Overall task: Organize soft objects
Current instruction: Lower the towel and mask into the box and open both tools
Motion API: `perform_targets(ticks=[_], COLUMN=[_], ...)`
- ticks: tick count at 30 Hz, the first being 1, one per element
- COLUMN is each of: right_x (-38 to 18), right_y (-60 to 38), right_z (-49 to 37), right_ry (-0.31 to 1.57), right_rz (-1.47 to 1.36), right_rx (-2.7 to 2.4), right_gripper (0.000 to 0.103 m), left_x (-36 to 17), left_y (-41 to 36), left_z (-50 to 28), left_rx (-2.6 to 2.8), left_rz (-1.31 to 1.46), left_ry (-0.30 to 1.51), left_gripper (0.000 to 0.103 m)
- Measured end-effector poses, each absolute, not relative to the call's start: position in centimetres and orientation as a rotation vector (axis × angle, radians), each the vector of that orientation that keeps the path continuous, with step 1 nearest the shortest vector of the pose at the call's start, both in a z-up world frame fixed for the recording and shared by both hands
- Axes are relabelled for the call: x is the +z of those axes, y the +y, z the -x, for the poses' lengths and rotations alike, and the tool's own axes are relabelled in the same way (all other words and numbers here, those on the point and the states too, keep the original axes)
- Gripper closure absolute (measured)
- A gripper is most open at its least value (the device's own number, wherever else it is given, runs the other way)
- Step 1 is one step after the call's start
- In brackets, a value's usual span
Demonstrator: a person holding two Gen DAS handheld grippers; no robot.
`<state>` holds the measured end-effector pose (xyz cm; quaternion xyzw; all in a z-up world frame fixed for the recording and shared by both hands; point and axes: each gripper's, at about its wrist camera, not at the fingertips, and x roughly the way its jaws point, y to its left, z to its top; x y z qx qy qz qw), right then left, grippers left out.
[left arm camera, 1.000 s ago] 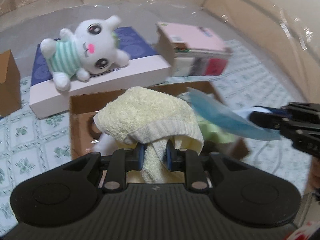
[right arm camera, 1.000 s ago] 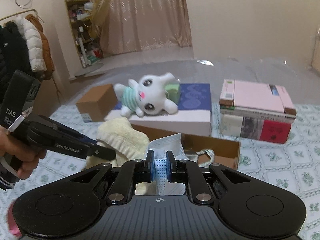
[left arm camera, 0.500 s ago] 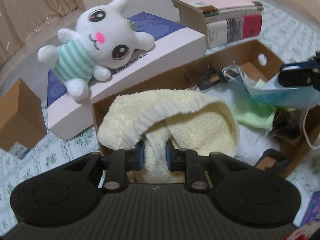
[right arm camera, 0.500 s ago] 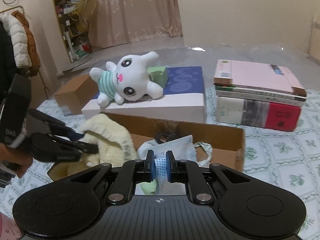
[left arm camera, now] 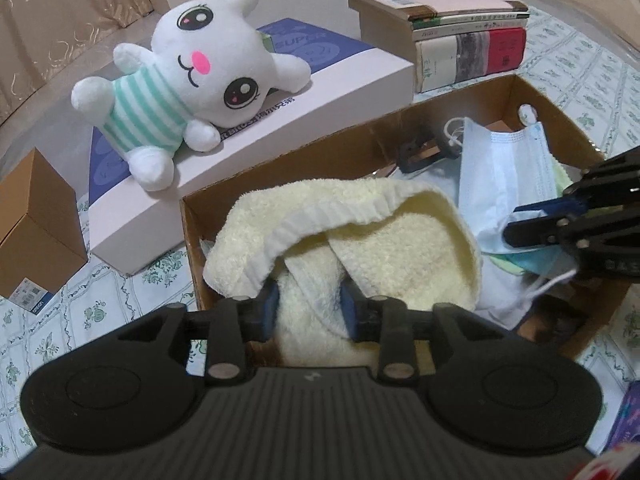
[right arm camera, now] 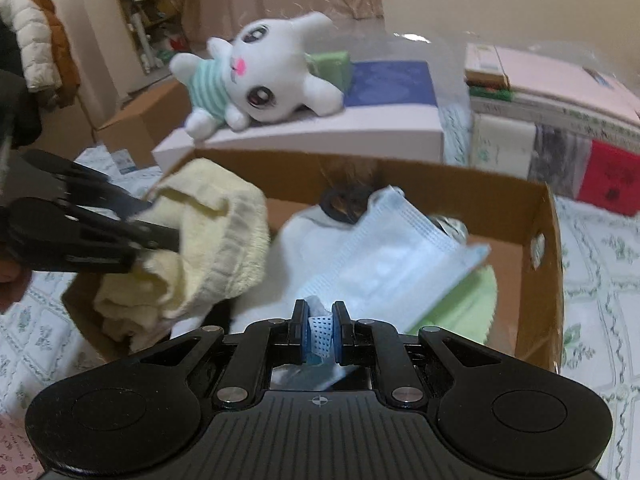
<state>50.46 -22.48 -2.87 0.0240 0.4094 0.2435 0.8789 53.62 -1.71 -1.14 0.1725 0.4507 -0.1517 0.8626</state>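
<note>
My left gripper point(left arm camera: 308, 306) is shut on a cream fluffy towel point(left arm camera: 360, 236) and holds it over the left end of an open cardboard box point(left arm camera: 304, 160). My right gripper point(right arm camera: 320, 326) is shut on a light blue face mask point(right arm camera: 384, 256) inside the same box point(right arm camera: 544, 264). The towel point(right arm camera: 208, 240) and the left gripper point(right arm camera: 120, 232) also show in the right wrist view. The mask point(left arm camera: 504, 176) and the right gripper point(left arm camera: 536, 224) show at the right of the left wrist view. A green cloth point(right arm camera: 468, 312) and white fabric lie under the mask.
A white plush bunny in a striped shirt point(left arm camera: 188, 80) lies on a white and blue flat box point(left arm camera: 320, 76) behind the cardboard box. A stack of books point(left arm camera: 452, 40) stands at the back right. A small brown carton point(left arm camera: 36, 224) stands at the left.
Both grippers have come down and forward over the cardboard box. The towel now hangs in the box's left end, and the mask has been lowered onto the cloths inside.
</note>
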Motion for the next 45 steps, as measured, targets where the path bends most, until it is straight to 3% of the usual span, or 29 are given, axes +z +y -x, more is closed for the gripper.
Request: perform_targets(ticks=[14, 16, 18, 20, 31, 37, 45], right_x=[-2.5, -2.3, -1.8, -0.9, 1.1, 2.3, 2.8], right_y=[-22.1, -21.8, -21.8, -22.2, -24.4, -26.7, -25.2], right_z=[-49.5, -49.3, -49.1, -48.7, -47.3, -47.0, -47.2], right_ry=[0.891, 0.887, 0.870, 0.833, 0.826, 0.747, 0.800], right_rz=[-0.019, -0.002, -0.025, -0.062, -0.104, -0.397, -0.236], right_rx=[0.475, 0.472, 0.467, 0.458, 0.417, 0.497, 0.455], right_gripper=[0.090, 0.083, 0.051, 0.036, 0.033, 0.033, 0.033], left_x=[1.0, 1.2, 1.3, 1.5, 2.2, 3.2, 4.6], left_y=[-1.2, -1.2, -1.1, -1.0, 0.2, 1.1, 1.8], left_z=[-51.3, -51.0, -50.8, -50.6, -49.7, -49.1, -48.4], left_rx=[-0.336, -0.336, -0.339, -0.338, -0.323, -0.308, -0.294], left_rz=[-0.335, -0.332, -0.329, -0.326, -0.236, -0.152, -0.141], left_ry=[0.941, 0.941, 0.941, 0.938, 0.942, 0.942, 0.909], left_gripper=[0.040, 0.037, 0.037, 0.035, 0.027, 0.024, 0.023])
